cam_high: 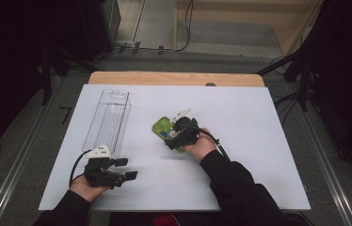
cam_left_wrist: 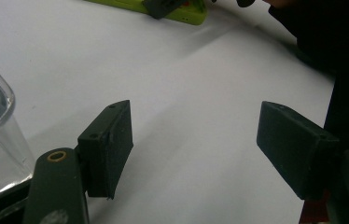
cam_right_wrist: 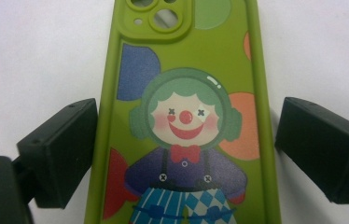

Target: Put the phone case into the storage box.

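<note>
Left gripper (cam_high: 126, 168): resting low at the near left of the table (cam_high: 259, 141), jaws standing spread with nothing between them.
Right gripper (cam_right_wrist: 184, 154): hovering over the phone case, jaws spread, 1 on each long side; whether the pads are touching its edges I cannot tell.
Phone case (cam_right_wrist: 184, 116): green, clown picture facing up, lying flat mid-table.
Clear bin (cam_high: 108, 117): standing empty, well left of the case, just beyond the left gripper.

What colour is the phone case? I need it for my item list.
Green phone case, printed with a cartoon clown; clearest in the right gripper view.
</note>
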Demonstrator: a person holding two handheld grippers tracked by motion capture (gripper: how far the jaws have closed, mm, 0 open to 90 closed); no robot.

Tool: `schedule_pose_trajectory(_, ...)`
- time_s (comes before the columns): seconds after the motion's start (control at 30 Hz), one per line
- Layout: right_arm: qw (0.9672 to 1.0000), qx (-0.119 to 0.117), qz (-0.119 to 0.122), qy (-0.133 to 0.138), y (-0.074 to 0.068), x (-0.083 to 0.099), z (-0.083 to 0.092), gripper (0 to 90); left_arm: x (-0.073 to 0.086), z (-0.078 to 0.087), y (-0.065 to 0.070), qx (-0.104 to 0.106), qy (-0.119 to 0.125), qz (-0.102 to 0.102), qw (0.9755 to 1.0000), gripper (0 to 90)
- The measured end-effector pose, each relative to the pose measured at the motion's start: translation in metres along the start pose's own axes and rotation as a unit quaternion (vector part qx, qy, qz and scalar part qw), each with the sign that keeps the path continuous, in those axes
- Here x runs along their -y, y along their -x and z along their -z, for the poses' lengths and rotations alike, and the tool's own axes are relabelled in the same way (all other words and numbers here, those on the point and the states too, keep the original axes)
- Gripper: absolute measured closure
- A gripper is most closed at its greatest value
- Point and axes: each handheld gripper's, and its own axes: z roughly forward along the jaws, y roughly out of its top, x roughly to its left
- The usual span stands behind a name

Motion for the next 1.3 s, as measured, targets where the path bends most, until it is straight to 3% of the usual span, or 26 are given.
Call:
schedule_pose_trajectory(0.1, 1.0, 0.002, 0.002, 0.001, 0.0, 0.0, 0.0, 6.7, 0.0, 0.0, 0.0, 0.0, 0.0, 0.0, 1.0, 27.7)
schedule_pose_trajectory(0.2, 1.0, 0.004, -0.001, 0.004, 0.0, 0.001, 0.003, 13.6, 0.0, 0.0, 0.0, 0.0, 0.0, 0.0, 1.0, 27.7)
schedule_pose_trajectory(0.97, 0.9999, -0.008, -0.008, 0.009, 0.004, 0.001, 0.004, 14.3, 0.0, 0.001, 0.0, 0.0, 0.004, 0.0, 1.0, 27.7)
schedule_pose_trajectory(1.3, 0.9995, -0.017, -0.013, 0.024, 0.004, -0.002, 0.015, 14.3, 0.0, 0.001, 0.0, 0.001, 0.004, 0.001, 1.0, 27.7)
